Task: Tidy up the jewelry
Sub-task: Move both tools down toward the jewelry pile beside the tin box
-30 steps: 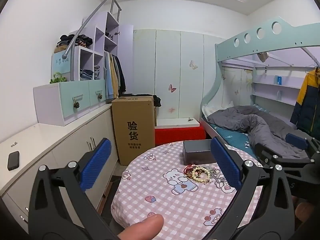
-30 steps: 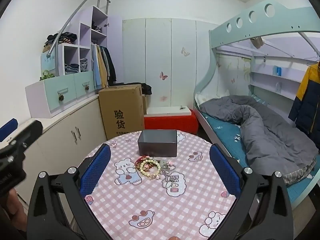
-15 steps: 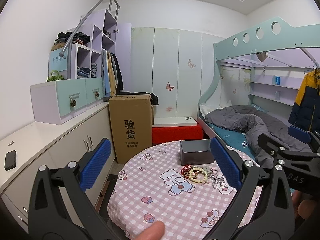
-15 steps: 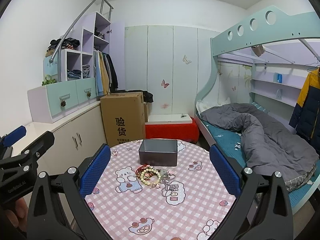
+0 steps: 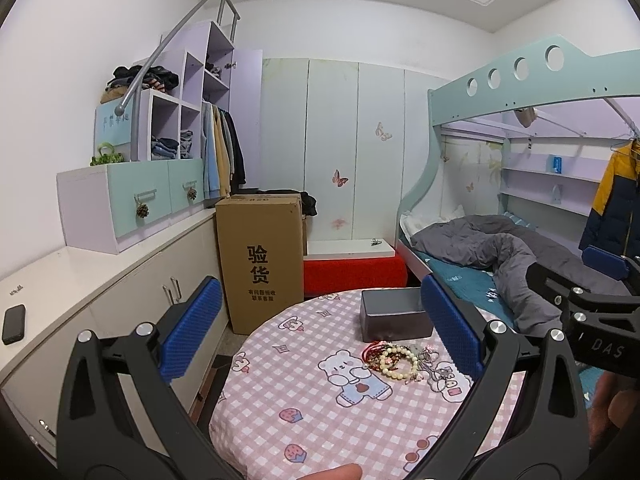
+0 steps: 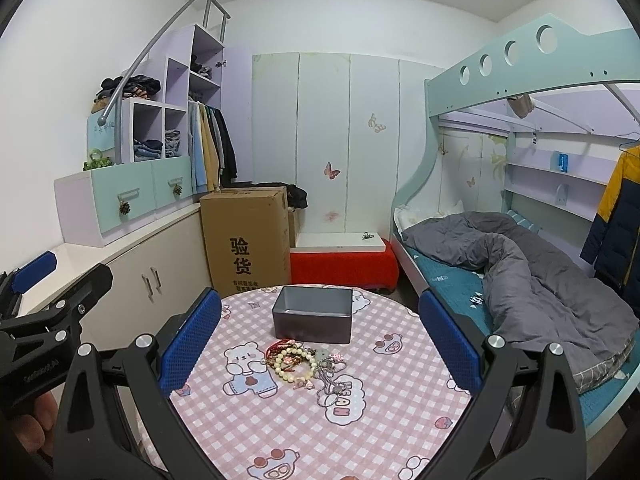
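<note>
While both tongs, left and right, hang wide open and empty, the tangled jewelry lies ahead between your right pads, before the grey box on the counter; light, limp, slippery, so pinch one bead strand

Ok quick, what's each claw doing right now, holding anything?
Left claw: open, holding nothing.
Right claw: open, holding nothing.
</note>
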`<state>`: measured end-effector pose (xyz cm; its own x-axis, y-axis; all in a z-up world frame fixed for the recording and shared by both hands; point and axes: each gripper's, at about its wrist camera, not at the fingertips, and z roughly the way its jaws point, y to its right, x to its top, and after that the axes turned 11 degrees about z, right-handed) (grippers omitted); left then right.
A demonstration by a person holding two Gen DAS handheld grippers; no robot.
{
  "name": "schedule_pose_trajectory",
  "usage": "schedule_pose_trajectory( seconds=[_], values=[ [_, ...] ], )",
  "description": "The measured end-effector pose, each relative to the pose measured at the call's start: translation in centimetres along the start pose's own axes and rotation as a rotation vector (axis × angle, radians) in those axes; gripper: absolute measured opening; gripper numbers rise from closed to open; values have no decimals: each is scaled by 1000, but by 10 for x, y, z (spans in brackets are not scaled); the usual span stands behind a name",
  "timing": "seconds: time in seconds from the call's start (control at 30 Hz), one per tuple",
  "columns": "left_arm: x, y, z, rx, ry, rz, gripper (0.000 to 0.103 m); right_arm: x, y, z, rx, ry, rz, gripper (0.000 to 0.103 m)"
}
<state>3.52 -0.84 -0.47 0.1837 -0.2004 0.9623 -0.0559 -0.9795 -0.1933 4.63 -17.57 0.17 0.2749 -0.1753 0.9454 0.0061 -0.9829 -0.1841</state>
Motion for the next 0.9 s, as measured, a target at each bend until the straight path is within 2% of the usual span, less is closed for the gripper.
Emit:
schedule_pose_trajectory(
  seconds=[0.17,0.3,0.57,0.7,0.9],
  values=[
    [-4,-1,17,-10,-8,7,97,0,2,9,-7,8,-14,95],
    [-14,1,42,-32,-57,12,97,-1,15,24,-28,-9,1,95],
    [-61,22,121,-104,-278,31,97,-18,48,72,-93,-139,41,95],
    [-86,42,166,-142,-408,48,97,-37,60,98,-113,-235,50,95],
    [-109,72,218,-194,-522,100,97,-61,78,133,-136,-364,71,95]
  ],
)
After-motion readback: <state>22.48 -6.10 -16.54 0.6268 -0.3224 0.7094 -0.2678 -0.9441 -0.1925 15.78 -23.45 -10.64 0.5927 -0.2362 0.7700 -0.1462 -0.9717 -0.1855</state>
